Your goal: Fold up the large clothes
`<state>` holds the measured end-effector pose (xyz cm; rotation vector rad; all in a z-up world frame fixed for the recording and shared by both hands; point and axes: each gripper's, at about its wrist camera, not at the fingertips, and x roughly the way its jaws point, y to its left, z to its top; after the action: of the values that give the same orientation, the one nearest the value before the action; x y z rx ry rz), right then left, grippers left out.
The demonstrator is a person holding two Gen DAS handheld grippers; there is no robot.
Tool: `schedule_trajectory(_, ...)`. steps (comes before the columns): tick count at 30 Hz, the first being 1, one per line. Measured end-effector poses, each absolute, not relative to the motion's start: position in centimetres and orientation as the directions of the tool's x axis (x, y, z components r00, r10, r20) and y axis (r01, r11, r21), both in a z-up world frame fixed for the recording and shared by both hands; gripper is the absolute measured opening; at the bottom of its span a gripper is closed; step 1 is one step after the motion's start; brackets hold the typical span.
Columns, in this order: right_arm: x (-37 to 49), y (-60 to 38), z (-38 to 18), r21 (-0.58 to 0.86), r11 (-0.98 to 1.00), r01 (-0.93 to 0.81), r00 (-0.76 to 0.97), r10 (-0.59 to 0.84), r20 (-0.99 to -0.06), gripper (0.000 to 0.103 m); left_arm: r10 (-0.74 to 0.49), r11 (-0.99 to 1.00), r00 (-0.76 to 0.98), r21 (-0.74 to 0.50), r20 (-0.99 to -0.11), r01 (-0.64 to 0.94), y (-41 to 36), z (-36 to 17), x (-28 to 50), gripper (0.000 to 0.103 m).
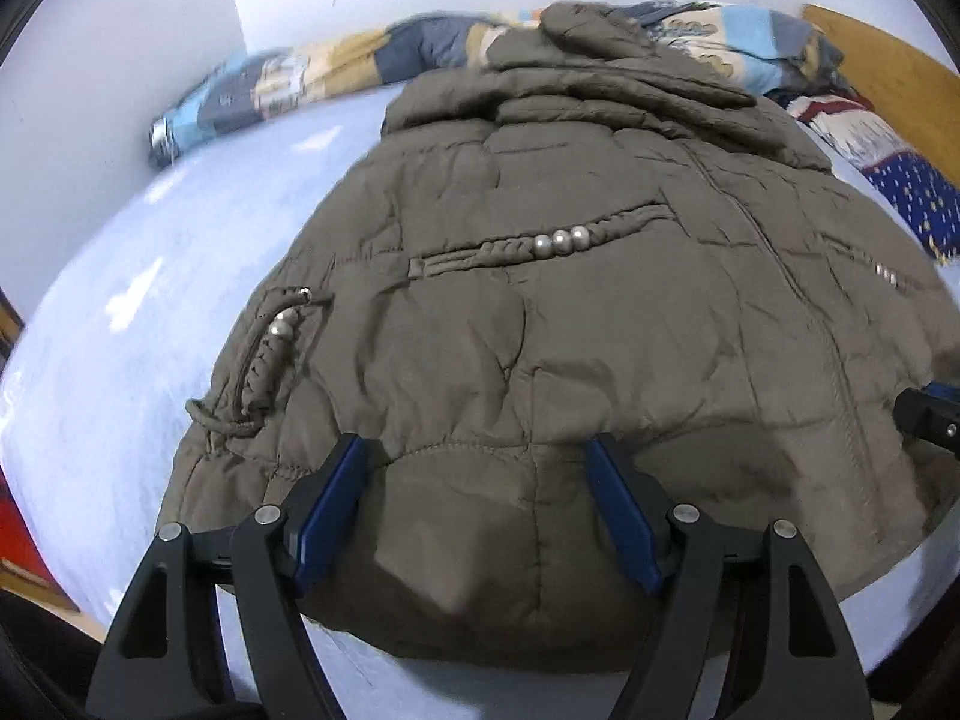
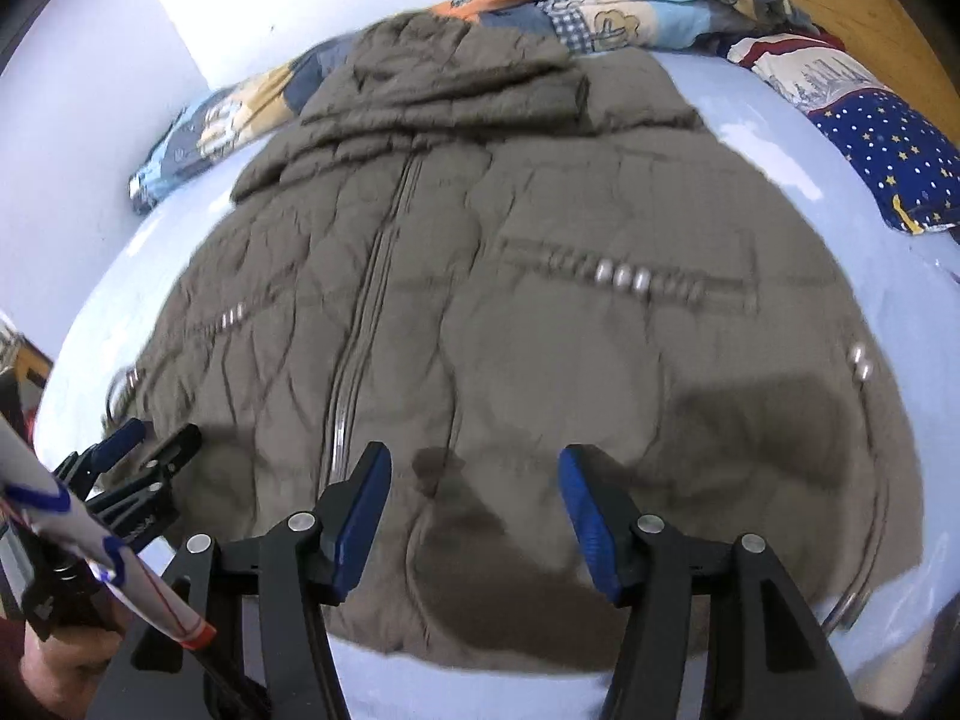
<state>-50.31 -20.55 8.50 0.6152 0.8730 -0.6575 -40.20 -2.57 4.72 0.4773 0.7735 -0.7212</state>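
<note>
An olive-brown quilted jacket (image 1: 540, 330) lies spread front-up on a bed covered by a pale blue sheet (image 1: 150, 300), its hem nearest the cameras and its hood bunched at the far end against a patchwork quilt (image 1: 300, 84) that runs along the white wall. The left gripper (image 1: 477, 456) hovers over the hem on the jacket's left side, jaws wide apart and holding nothing, their blue pads (image 1: 333, 504) just above the padded fabric. The right gripper (image 2: 474, 465) hovers over the hem beside the central zip (image 2: 360, 330), jaws likewise spread and empty. A braided pocket trim strung with silver beads (image 1: 561, 240) crosses the jacket's chest; a second beaded trim shows blurred in the right wrist view. A navy pillow with white dots and yellow stars (image 2: 888, 162) sits at the far right of the bed, next to a wooden headboard (image 2: 870, 6). The person's hand (image 2: 66, 672) appears at the lower left of the right wrist view, gripping the other tool's handle.
</note>
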Motion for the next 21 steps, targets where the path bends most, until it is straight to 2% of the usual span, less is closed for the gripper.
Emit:
schedule_trajectory(7,-48.6,-18.7,6.4,0.020,0.708,0.706,0.380,-0.355,-0.854,0.073,-0.412,0.653,0.538,0.173,-0.736,0.737,-2.6,3.7,-40.7,0.076)
schedule_trajectory(21,-48.8,-18.5,5.9,0.008,0.707,0.707,0.383,-0.373,-0.845,0.077,-0.420,0.645,0.538,0.178,-0.731,0.744,-3.0,3.6,-40.6,0.077)
